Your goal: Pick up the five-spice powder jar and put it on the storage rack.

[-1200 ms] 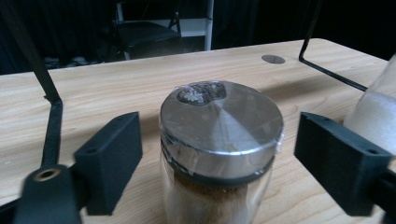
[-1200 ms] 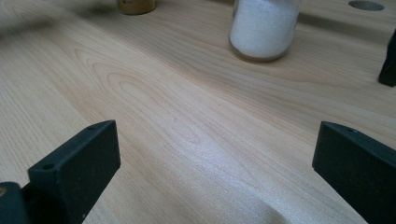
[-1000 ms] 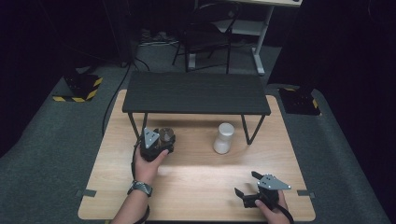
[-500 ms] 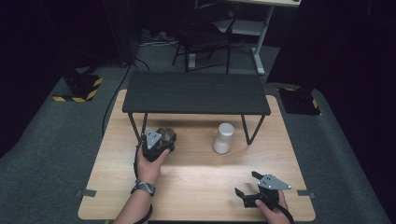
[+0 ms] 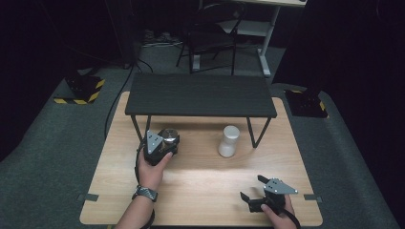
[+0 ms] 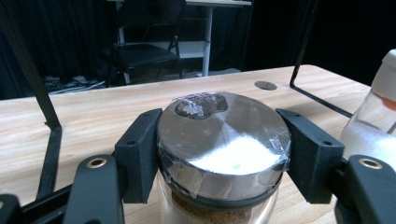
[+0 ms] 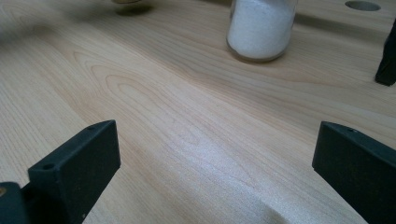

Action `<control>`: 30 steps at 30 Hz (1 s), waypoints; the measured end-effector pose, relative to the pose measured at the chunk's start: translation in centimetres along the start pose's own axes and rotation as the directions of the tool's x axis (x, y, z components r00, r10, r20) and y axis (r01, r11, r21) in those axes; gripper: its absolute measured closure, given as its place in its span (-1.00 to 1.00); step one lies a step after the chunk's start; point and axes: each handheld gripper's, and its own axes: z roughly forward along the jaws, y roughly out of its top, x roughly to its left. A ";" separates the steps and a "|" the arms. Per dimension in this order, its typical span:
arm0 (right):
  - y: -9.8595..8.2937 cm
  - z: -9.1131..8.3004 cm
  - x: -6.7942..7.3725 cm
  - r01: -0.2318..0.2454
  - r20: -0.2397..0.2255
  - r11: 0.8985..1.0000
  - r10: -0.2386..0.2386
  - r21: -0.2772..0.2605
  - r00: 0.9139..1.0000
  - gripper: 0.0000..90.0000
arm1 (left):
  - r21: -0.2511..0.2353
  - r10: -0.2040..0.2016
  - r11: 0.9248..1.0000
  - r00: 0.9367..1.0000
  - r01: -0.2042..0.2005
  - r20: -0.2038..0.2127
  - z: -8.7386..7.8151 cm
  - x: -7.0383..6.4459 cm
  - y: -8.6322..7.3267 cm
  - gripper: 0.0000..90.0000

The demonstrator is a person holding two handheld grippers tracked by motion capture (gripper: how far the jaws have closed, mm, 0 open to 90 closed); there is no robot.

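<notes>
one white jar (image 5: 229, 140) beside black shelf (image 5: 200, 95)

the left gripper (image 5: 165, 143) with the metal-lidded jar (image 5: 168, 136) clamped between its jaws has crept a little to the right and slightly toward the person over the last second — away from the black shelf's left leg (image 5: 138, 129) and a touch nearer the white-capped jar (image 5: 229, 140). the person's left hand (image 5: 152, 169) has shifted along with it — a small move, and the jar's height off the wooden table (image 5: 200, 186) cannot be judged.
</notes>
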 end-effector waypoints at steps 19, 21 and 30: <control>0.1 0.0 0.1 0.002 0.000 1.000 -0.002 0.005 1.000 -0.99 | -0.043 0.041 0.998 0.999 -0.040 0.013 -2.7 -1.6 3.4 -0.22; 0.1 0.0 0.0 0.002 -0.001 1.000 -0.002 0.005 1.000 -0.99 | -0.050 0.045 0.998 0.999 -0.044 0.013 -3.1 -1.9 3.9 -0.22; 0.0 0.0 0.0 0.003 -0.003 1.000 -0.003 0.003 1.000 -0.99 | -0.081 0.065 0.995 0.998 -0.063 0.015 -4.8 -2.9 6.4 -0.22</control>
